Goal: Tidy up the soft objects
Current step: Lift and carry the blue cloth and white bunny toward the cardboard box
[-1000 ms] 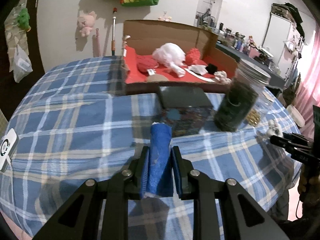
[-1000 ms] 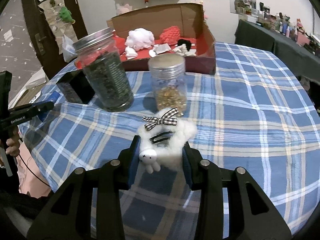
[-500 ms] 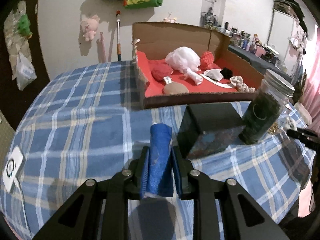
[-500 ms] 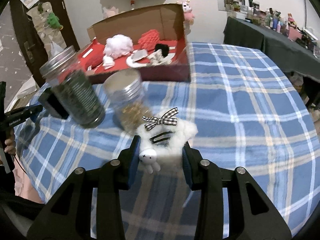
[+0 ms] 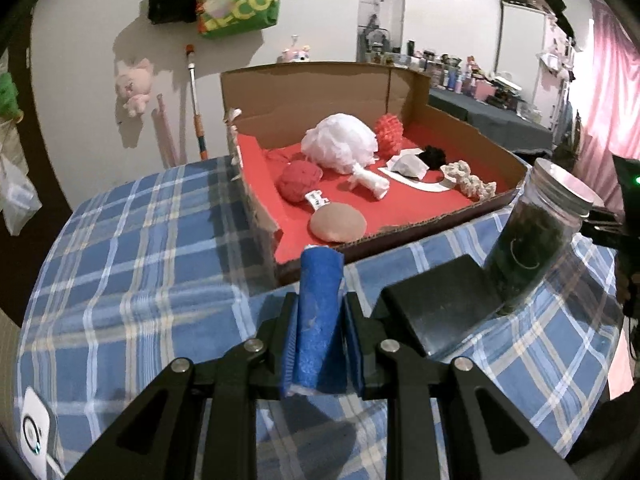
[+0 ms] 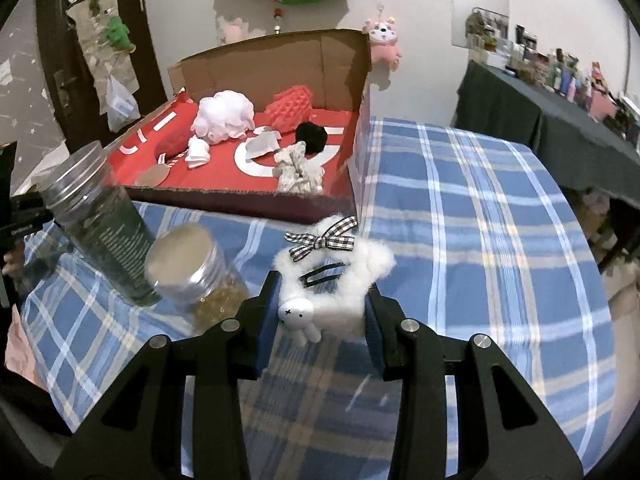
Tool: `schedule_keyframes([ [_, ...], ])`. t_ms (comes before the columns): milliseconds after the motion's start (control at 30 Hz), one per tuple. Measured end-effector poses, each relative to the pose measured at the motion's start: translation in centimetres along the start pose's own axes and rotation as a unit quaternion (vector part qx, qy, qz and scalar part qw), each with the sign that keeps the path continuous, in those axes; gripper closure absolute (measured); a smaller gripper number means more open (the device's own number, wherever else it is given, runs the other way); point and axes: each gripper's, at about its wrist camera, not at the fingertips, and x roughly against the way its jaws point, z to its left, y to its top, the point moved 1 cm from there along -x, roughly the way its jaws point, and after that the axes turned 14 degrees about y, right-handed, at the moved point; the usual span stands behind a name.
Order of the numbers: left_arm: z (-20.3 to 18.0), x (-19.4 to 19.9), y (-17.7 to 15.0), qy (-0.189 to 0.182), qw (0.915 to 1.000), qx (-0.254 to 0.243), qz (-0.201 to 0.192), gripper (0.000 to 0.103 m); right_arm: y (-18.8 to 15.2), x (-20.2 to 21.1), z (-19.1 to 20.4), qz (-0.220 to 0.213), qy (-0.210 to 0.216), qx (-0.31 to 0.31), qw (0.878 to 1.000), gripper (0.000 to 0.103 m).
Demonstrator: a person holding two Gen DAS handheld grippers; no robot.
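A rolled blue cloth (image 5: 318, 316) is being gripped tight in the left claw (image 5: 318, 320) above the plaid-covered surface (image 5: 140, 272), its tip pointing at the near wall of the open cardboard box (image 5: 400, 236), with a black block (image 5: 440, 304) and a dark-filled jar (image 5: 532, 248) standing just to its right. A fluffy white hair clip (image 6: 340, 280) with a checked bow and a small bunny charm is being clamped in the right claw (image 6: 322, 304) over the same cloth, just short of the box's near right corner, a gold-filled jar (image 6: 196, 276) sitting close at the left. Inside the red-lined box, a white pouf (image 5: 340, 146), red knitted pieces and other soft bits are lying loose.
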Motion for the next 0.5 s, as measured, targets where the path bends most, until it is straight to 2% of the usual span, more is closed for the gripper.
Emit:
schedule_keyframes([
  [500, 0.0, -0.9, 2.6, -0.049, 0.9980, -0.040, -0.007, 0.080, 2.9, -1.3, -0.1, 0.007, 0.070, 0.041, 0.997, 0.067],
])
